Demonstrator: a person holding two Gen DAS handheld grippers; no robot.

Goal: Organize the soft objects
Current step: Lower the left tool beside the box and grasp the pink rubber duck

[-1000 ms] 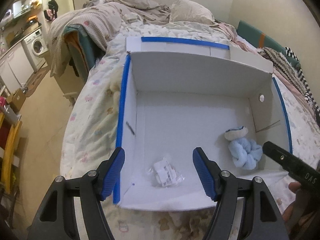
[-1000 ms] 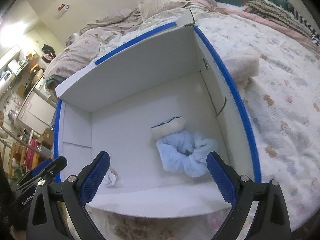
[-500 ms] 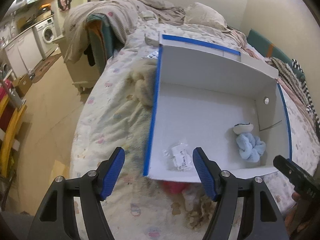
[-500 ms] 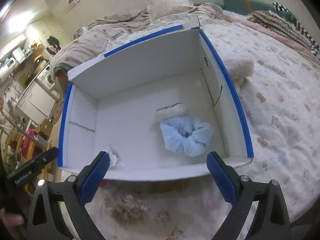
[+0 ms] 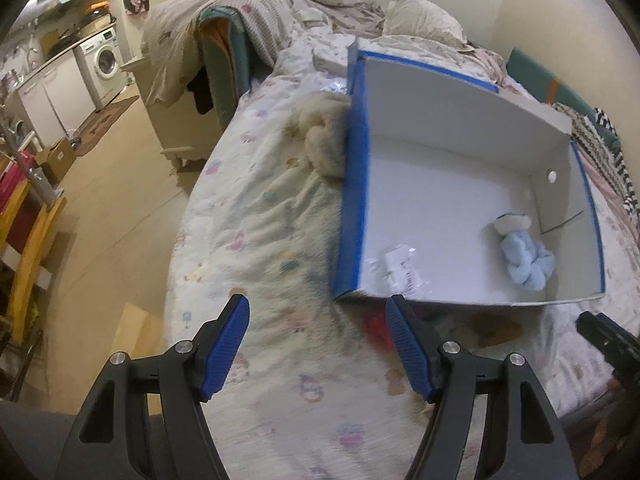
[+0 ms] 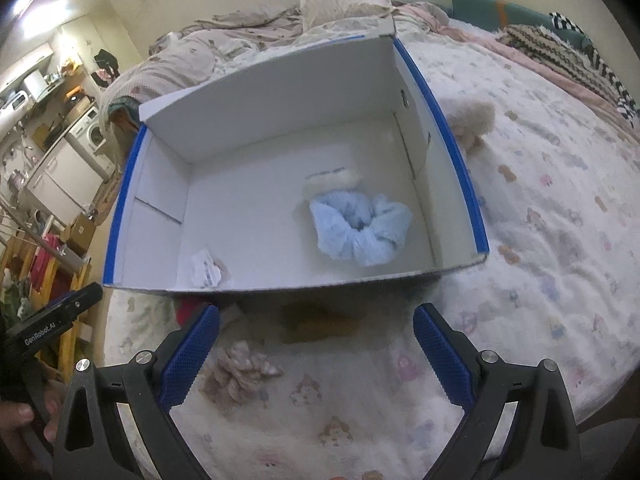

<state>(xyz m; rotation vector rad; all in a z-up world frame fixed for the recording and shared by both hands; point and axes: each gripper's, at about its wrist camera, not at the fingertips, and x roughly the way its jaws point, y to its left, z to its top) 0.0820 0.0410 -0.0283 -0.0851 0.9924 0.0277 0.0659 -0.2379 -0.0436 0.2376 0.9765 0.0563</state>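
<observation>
A white box with blue edges (image 5: 356, 184) (image 6: 460, 160) lies open on the bed. Inside lie a light blue scrunchie (image 5: 526, 262) (image 6: 360, 228), a small cream soft item (image 5: 512, 222) (image 6: 330, 178) and a clear plastic packet (image 5: 400, 268) (image 6: 206, 270). A pinkish-beige scrunchie (image 6: 244, 372), a red soft item (image 5: 376, 326) (image 6: 188, 308) and a brown one (image 6: 316, 320) lie on the bed before the box. A cream fluffy item (image 5: 324, 136) sits against its left side, another (image 6: 472, 118) at its right. My left gripper (image 5: 318, 344) and right gripper (image 6: 316, 354) are open and empty, in front of the box.
The quilted bed cover (image 6: 540, 240) spreads right of the box. Pillows and blankets (image 5: 424, 20) lie at the bed's head. The bed's left edge drops to the floor (image 5: 100, 220); a cabinet (image 5: 188, 120), washing machine (image 5: 106, 58) and yellow frame (image 5: 28, 256) stand there.
Both grippers have pulled back from over the box toward the front of the bed; the left one also shifted left. More bed and the loose soft items came into view. Both stay open.
</observation>
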